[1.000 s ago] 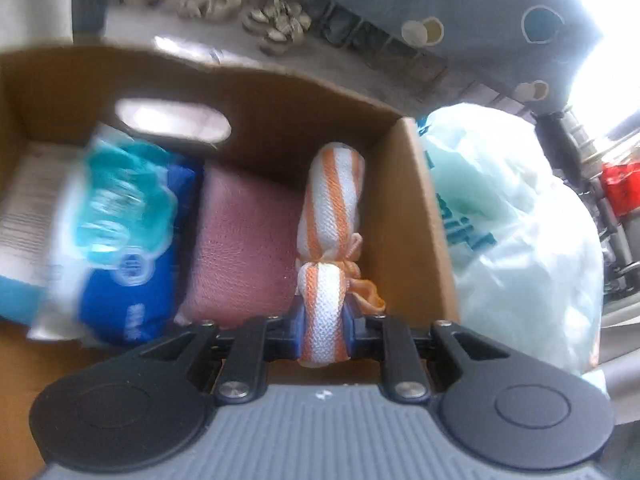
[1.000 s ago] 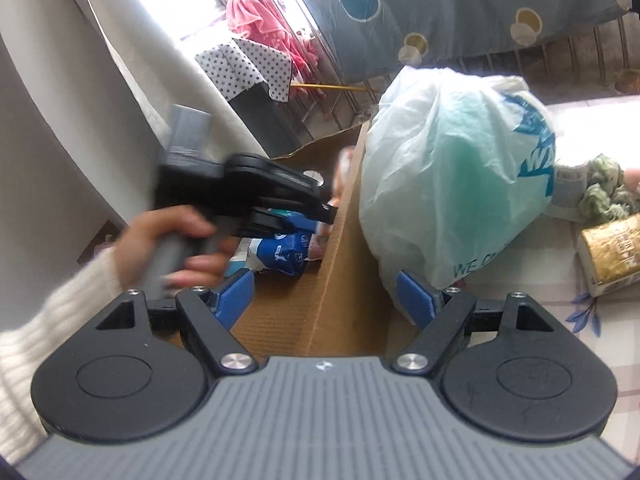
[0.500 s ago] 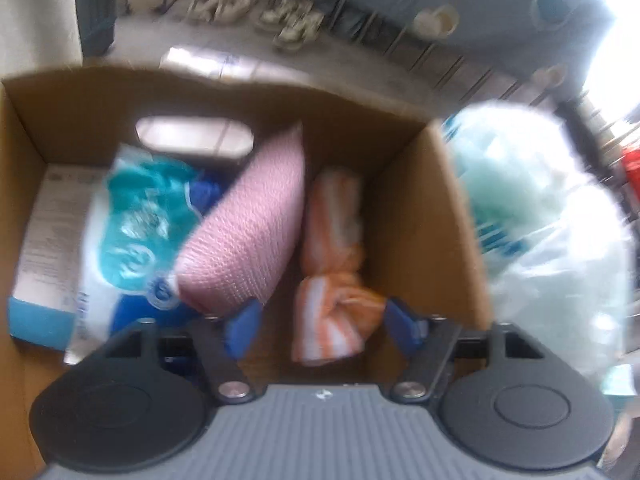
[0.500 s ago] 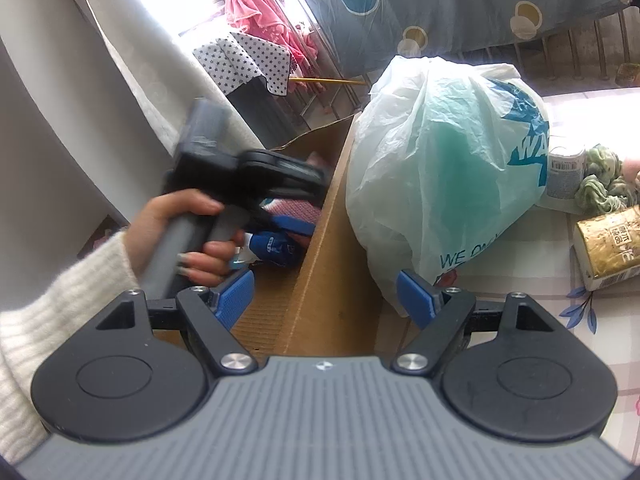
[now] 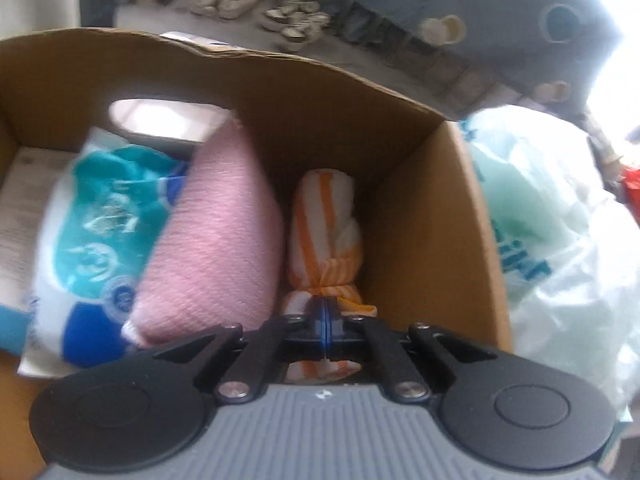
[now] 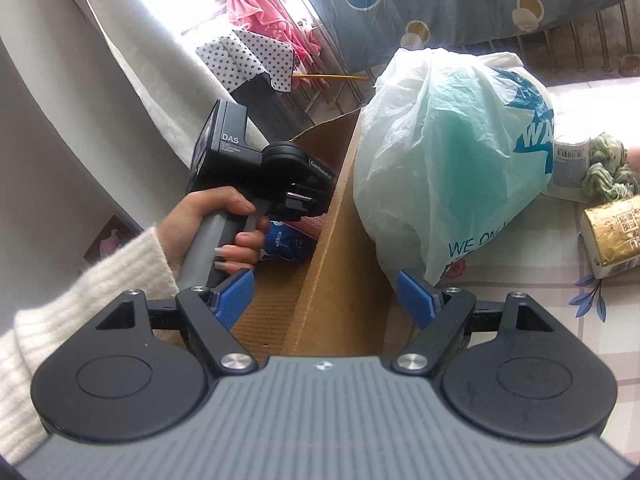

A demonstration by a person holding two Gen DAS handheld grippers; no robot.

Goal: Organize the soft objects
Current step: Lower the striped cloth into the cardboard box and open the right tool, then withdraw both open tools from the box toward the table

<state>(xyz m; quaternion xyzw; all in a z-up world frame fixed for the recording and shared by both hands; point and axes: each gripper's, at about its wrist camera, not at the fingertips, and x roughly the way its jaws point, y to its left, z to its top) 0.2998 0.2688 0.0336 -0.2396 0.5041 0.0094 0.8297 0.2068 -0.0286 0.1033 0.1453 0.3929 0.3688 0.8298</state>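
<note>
Both left hand-held gripper (image 5: 325, 330) fingers meet empty above the striped towel (image 5: 324, 240); right hand-held gripper (image 6: 325, 294) gapes.

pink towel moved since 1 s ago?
Yes. The pink towel lay flat on the cardboard box floor; now it is tipped up, its top reaching the handle cutout in the far wall.

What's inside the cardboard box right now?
The cardboard box holds a blue and teal tissue pack, a pink cloth roll and an orange striped towel. The box floor beneath them is mostly covered.
</note>
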